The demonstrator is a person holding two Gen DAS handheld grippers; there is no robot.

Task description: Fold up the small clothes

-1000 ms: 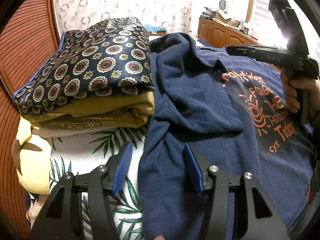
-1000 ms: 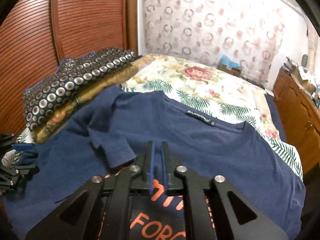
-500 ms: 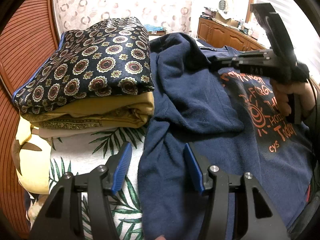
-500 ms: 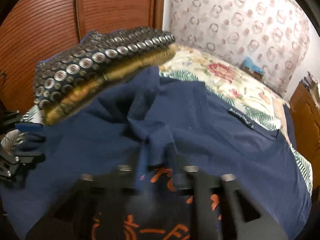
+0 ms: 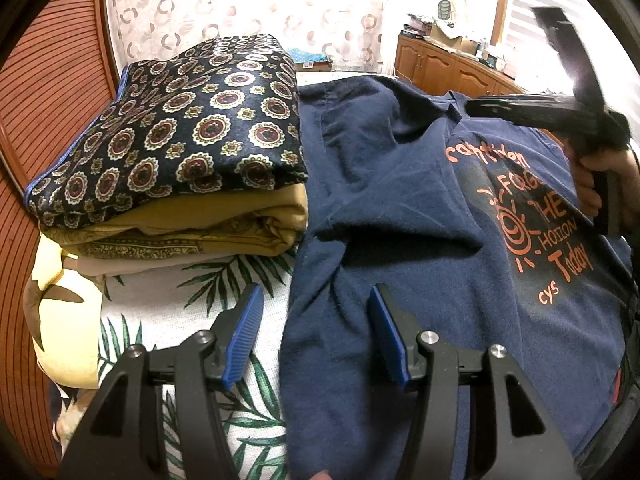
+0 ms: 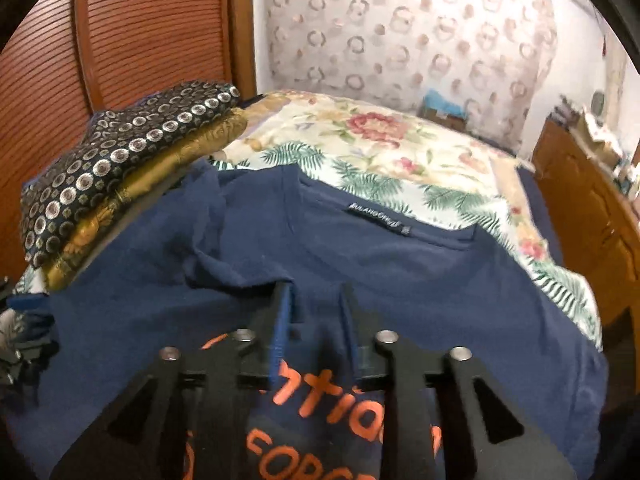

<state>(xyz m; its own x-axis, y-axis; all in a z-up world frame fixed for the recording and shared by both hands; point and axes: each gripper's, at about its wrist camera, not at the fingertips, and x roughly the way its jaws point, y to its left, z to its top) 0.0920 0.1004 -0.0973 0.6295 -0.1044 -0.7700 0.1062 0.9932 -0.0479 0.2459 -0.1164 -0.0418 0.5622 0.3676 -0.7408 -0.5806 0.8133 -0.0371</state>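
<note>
**Q:** Both grippers first: how do they stand?

**A:** Left gripper (image 5: 316,332) hangs with its blue pads parted and nothing pressed between them. It straddles the side edge of a navy T-shirt (image 5: 420,264): one pad is over the shirt, the other over the leaf-print bedspread (image 5: 168,304) beside it. Right gripper (image 6: 314,320) has just been opening; its jaws now stand a little apart above the shirt's chest, with no cloth caught between them. A hand (image 5: 600,184) holds its handle.

**Q:** Where is the shirt?

**A:** It lies spread on the bed, print side up, directly below and ahead of both grippers. Orange lettering (image 6: 332,408) sits just under the right gripper. The collar with its label (image 6: 378,220) lies farther ahead of that gripper. One sleeve (image 5: 400,184) is folded inward across the chest, ahead of the left gripper, between the two tools.

**Q:** Anything else nearby?

**A:** A stack of folded cloths (image 5: 180,152), dark medallion print on top and mustard below, sits ahead and to the left of the left gripper, touching the shirt's edge. A slatted wooden door (image 6: 132,40) stands behind the stack.
</note>
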